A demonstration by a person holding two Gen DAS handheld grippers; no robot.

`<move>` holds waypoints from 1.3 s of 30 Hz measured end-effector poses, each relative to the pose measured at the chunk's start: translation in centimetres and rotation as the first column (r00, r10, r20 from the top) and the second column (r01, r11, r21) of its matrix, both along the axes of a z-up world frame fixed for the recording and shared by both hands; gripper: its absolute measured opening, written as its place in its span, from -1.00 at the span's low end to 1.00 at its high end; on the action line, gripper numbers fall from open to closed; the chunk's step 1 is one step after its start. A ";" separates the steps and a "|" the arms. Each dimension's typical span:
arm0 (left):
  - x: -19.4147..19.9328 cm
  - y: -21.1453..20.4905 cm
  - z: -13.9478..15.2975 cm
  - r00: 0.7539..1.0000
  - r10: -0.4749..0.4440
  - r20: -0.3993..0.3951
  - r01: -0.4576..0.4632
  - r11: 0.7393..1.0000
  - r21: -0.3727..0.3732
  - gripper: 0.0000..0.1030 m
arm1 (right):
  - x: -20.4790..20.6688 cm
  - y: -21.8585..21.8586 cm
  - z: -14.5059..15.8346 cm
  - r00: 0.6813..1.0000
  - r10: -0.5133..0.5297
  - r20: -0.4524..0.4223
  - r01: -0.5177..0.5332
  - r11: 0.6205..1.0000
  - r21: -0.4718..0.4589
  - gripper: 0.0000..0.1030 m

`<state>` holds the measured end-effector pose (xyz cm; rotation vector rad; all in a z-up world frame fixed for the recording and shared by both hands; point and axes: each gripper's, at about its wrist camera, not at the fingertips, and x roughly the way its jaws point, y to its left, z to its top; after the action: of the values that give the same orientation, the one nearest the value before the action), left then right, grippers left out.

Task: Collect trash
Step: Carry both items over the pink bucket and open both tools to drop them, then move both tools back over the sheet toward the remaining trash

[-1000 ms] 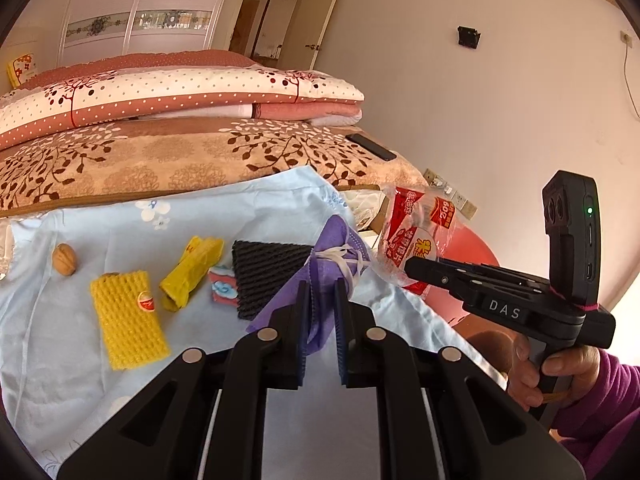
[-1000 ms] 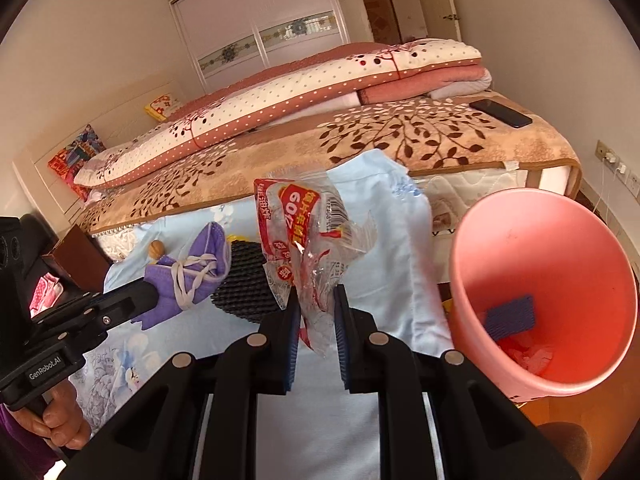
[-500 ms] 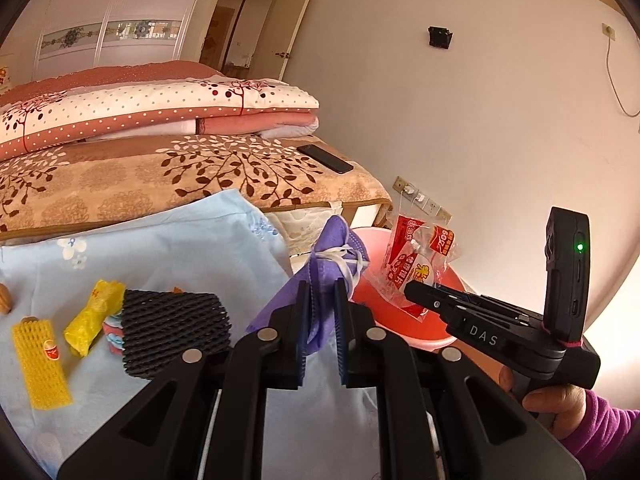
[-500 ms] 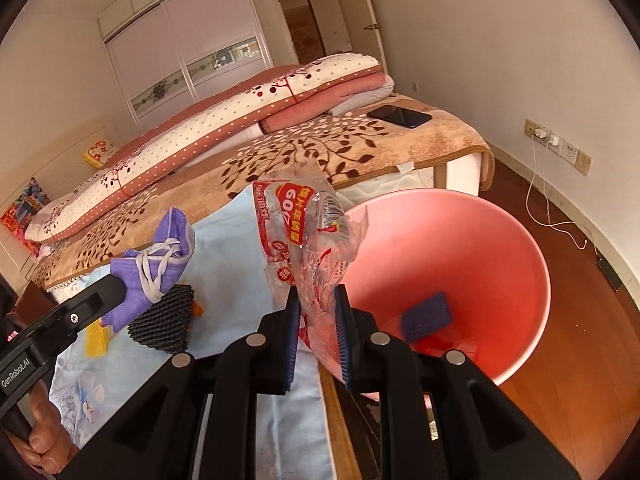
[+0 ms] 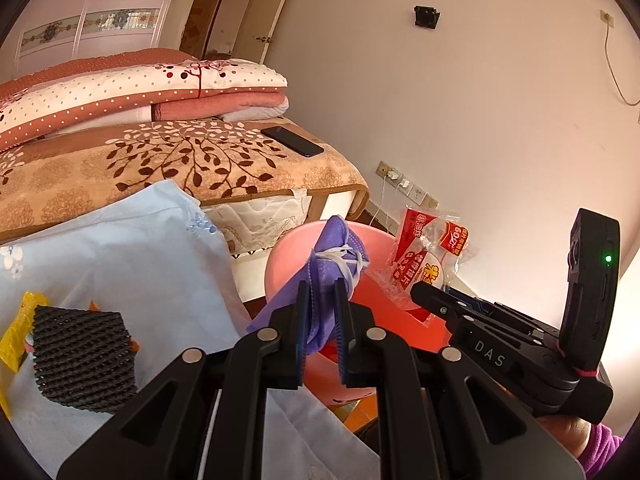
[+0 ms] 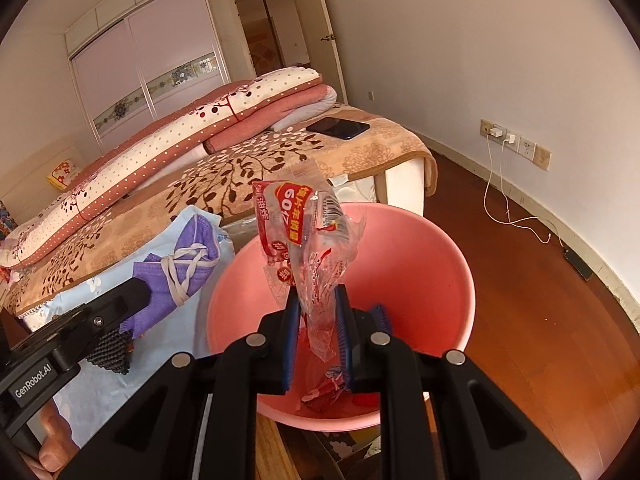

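My left gripper (image 5: pixel 319 292) is shut on a purple face mask (image 5: pixel 334 256) and holds it over the near rim of the pink bin (image 5: pixel 280 264). My right gripper (image 6: pixel 318 300) is shut on a clear and red plastic wrapper (image 6: pixel 304 236) and holds it above the open pink bin (image 6: pixel 432 264). The mask also shows in the right wrist view (image 6: pixel 176 268), left of the bin. The wrapper shows in the left wrist view (image 5: pixel 428 256), over the bin's far side. Some trash lies in the bin's bottom.
A black foam net (image 5: pixel 80 356) and a yellow wrapper (image 5: pixel 16 336) lie on the light blue cloth (image 5: pixel 132 248). A bed with a brown leaf blanket (image 5: pixel 180 160), a folded quilt and a phone (image 5: pixel 292 141) stands behind. A charger cable (image 6: pixel 516 216) trails on the wooden floor.
Both grippers have swung right from over the blue cloth to over the pink bin, each still holding its piece of trash. The bin now fills the middle of the right wrist view.
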<state>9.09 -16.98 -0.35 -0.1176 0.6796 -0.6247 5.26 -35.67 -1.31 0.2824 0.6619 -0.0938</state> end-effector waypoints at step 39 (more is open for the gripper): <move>0.4 -2.8 -1.2 0.996 -0.033 -0.080 0.033 0.999 0.003 -0.12 | -0.8 -1.1 -0.4 0.999 -0.032 0.027 0.031 0.999 0.006 0.07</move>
<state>9.45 -19.75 -1.55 -0.1286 0.7614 -0.6530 4.46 -36.73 -1.73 0.2989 0.6307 -0.1180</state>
